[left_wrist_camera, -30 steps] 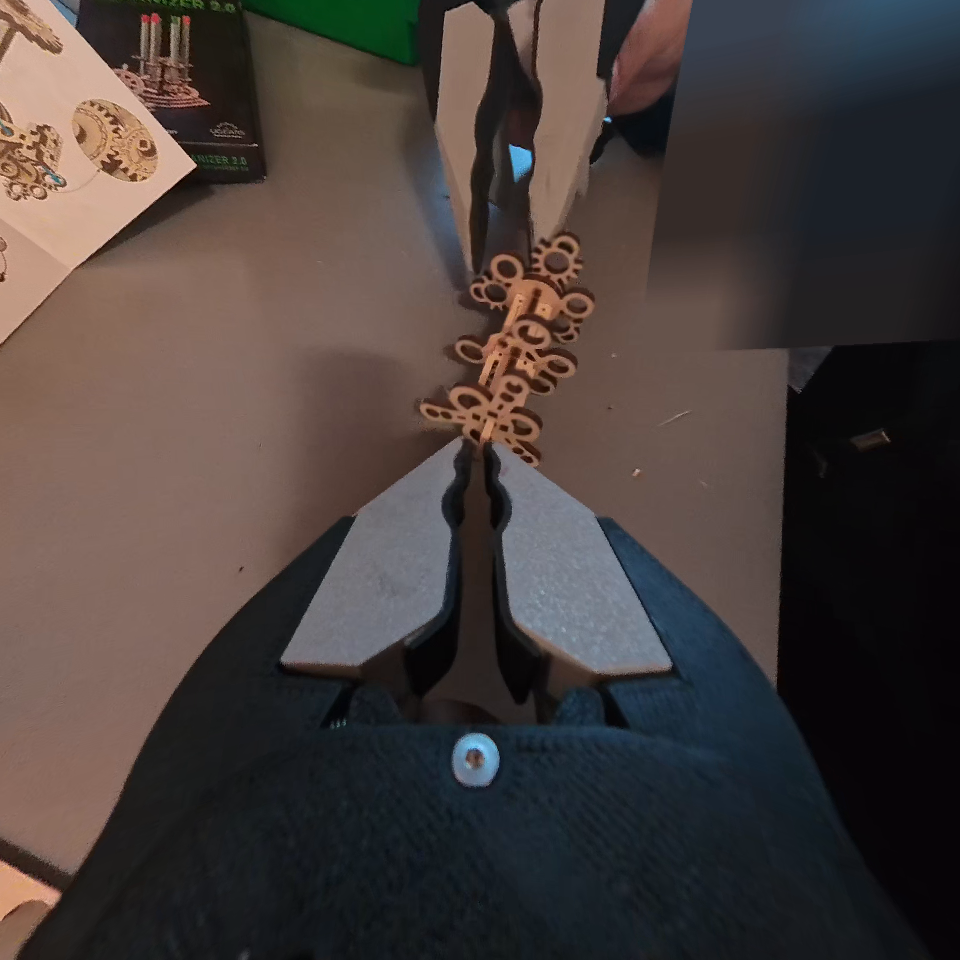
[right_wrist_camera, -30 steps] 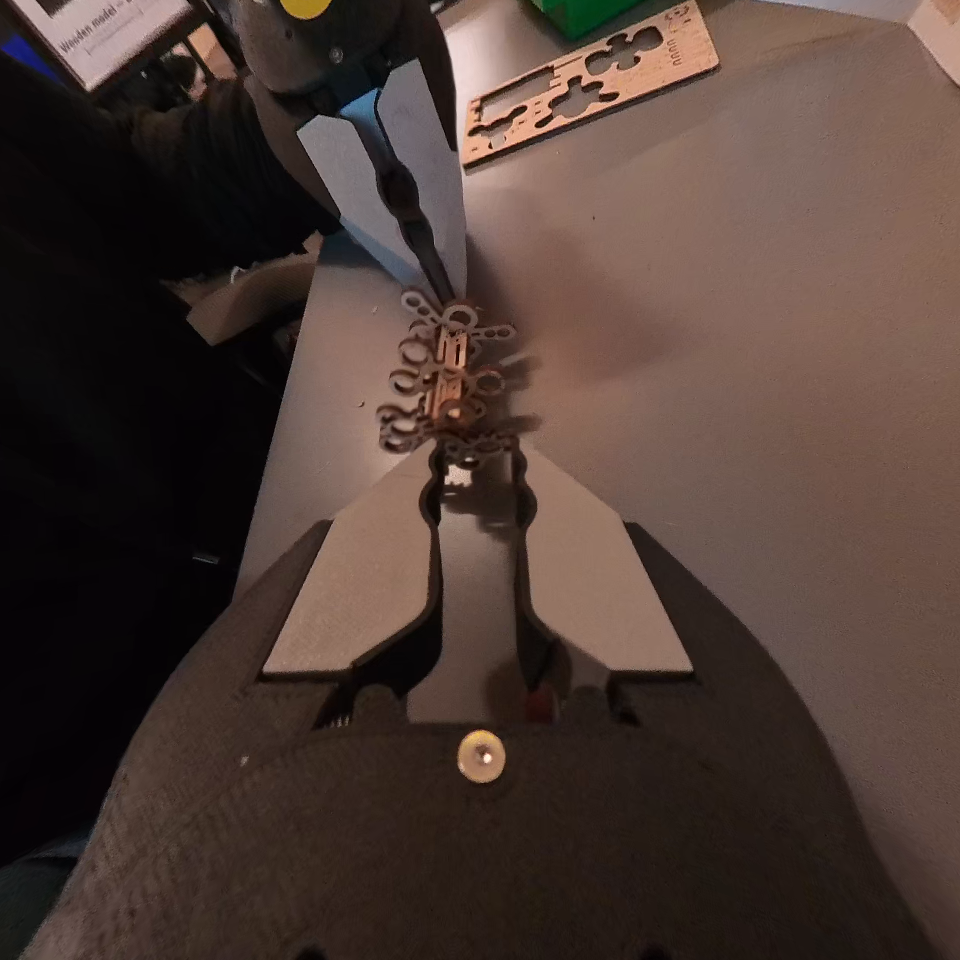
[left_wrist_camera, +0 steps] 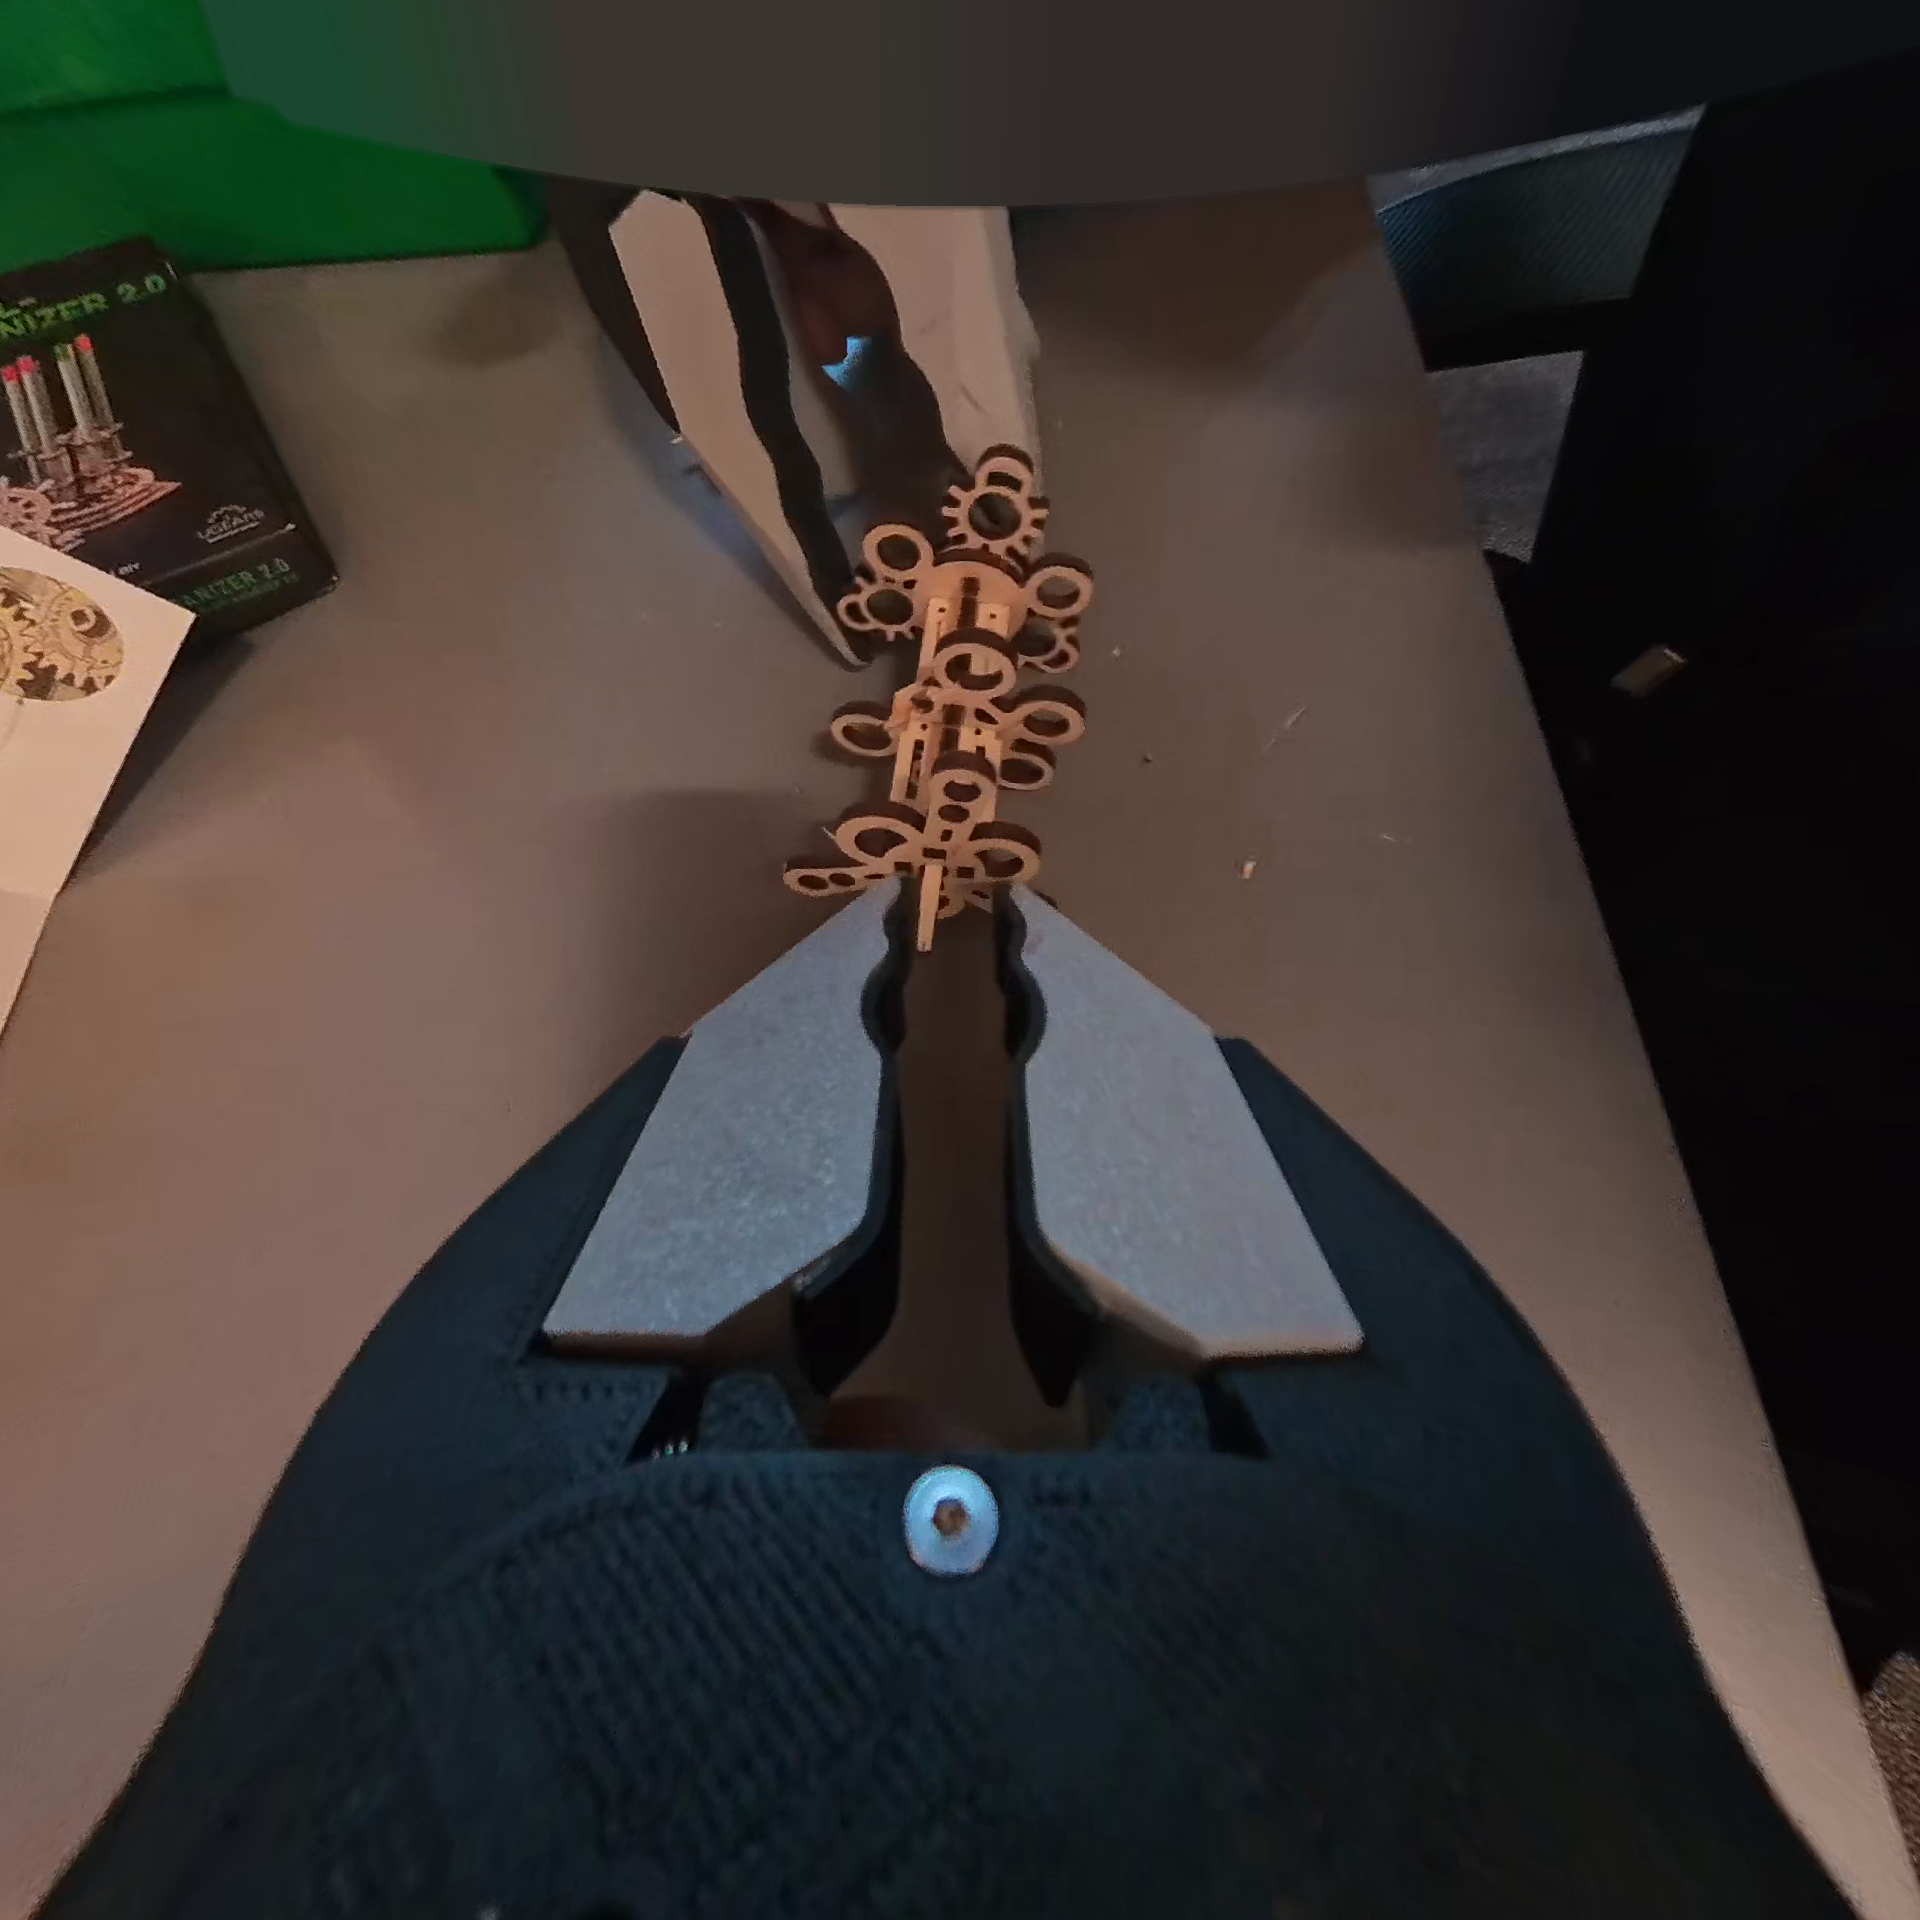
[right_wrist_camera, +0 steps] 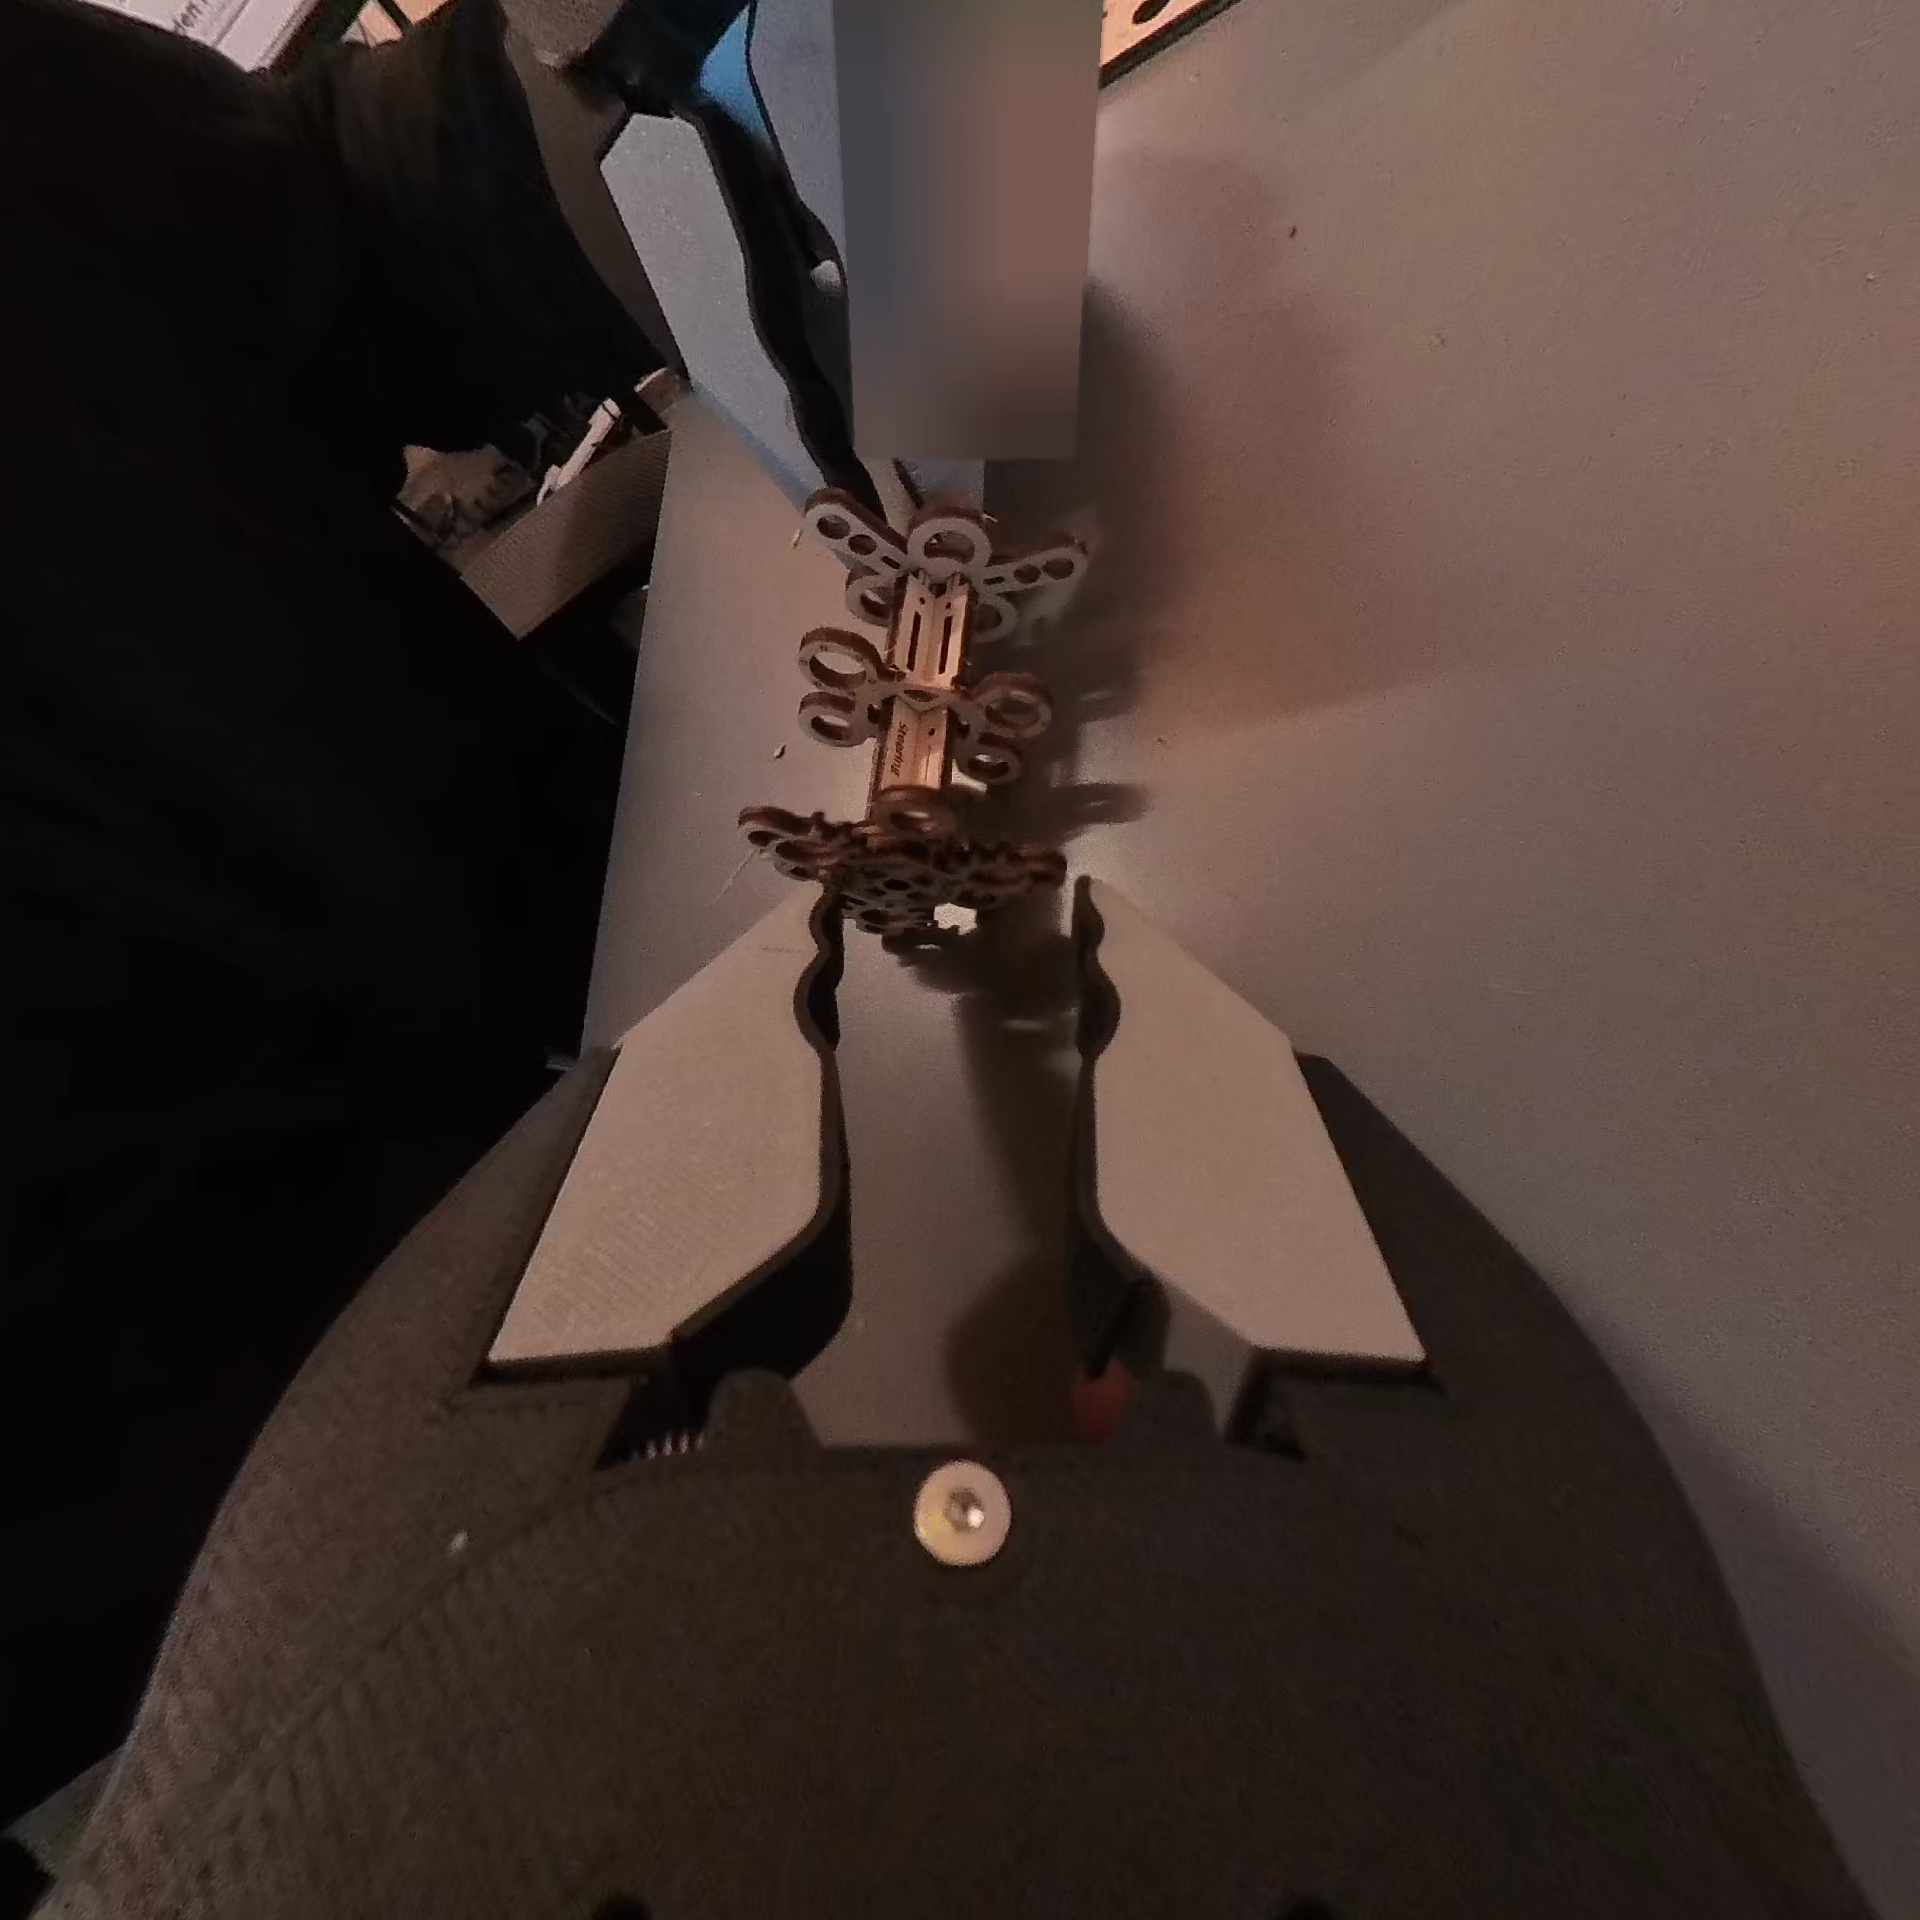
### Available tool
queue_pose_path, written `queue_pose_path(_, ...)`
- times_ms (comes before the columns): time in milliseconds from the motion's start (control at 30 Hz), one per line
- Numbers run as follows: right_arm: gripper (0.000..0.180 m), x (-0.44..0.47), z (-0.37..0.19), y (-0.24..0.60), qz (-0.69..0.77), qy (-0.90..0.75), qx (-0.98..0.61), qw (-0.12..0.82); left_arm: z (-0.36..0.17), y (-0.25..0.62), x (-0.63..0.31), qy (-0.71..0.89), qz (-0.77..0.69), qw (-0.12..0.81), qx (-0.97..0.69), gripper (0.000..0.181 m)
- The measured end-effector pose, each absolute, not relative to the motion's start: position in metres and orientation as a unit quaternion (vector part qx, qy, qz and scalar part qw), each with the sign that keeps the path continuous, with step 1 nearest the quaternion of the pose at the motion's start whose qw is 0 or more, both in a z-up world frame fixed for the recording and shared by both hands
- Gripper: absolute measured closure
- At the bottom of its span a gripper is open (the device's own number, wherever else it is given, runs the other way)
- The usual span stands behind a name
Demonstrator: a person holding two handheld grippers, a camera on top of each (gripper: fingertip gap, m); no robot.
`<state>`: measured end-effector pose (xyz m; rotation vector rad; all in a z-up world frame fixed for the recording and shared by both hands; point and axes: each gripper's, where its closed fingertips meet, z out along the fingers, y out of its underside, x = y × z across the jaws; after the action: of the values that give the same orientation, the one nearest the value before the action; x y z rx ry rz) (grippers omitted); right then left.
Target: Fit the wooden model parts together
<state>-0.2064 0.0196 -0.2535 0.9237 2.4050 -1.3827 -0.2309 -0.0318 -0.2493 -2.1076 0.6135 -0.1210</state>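
Note:
The wooden model [left_wrist_camera: 961,717] is a pale square stem with three rosettes of rings. It lies along the grey table [left_wrist_camera: 416,831] between my two grippers. My left gripper [left_wrist_camera: 945,914] is open; the thin end of the stem sits loose in the gap between its tips. My right gripper [right_wrist_camera: 951,894] is wide open, its tips just short of the near dark rosette [right_wrist_camera: 904,873]. In the left wrist view one of its fingers [left_wrist_camera: 717,416] shows beyond the model's far end. In the right wrist view the left gripper's finger [right_wrist_camera: 675,239] shows, half hidden by a blur patch.
A dark kit box [left_wrist_camera: 135,447] and a white instruction sheet [left_wrist_camera: 62,707] lie at the left, with a green object [left_wrist_camera: 208,156] behind them. A cut-out wooden sheet [right_wrist_camera: 1153,31] lies farther off. The table edge runs close beside the model [left_wrist_camera: 1558,831], with dark space beyond it. Left tips to right tips: about 7 cm.
My left gripper was shut on the model's stem and has opened. My right gripper has opened wider. The model still lies between the two.

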Motion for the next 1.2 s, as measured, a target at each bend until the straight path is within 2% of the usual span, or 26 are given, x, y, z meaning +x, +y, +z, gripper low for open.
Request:
queue_pose_path(67, 0.141, -0.206, -0.2532, 0.0187, -0.471, 0.817, 0.313, 0.112, -0.2495, -0.0313, -0.2317, 0.252, -0.05, 0.454, -0.853, 0.17)
queue_pose_path(167, 0.141, -0.2043, -0.2535, 0.0155, -0.471, 0.817, 0.311, 0.121, -0.2486, -0.0307, -0.2343, 0.248, -0.053, 0.456, -0.853, 0.179)
queue_pose_path(967, 0.141, -0.2069, -0.2533, 0.0161, -0.471, 0.813, 0.324, 0.113, -0.2484, -0.03, -0.2357, 0.198, -0.035, 0.456, -0.867, 0.179)
queue_pose_path(1067, 0.141, -0.2048, -0.2518, 0.0149, -0.475, 0.814, 0.315, 0.114, -0.2485, -0.031, -0.2351, 0.207, -0.045, 0.457, -0.864, 0.179)
queue_pose_path(1200, 0.142, -0.2036, -0.2502, 0.0174, -0.48, 0.811, 0.312, 0.118, -0.241, -0.0327, -0.2331, 0.219, -0.075, 0.474, -0.849, 0.166)
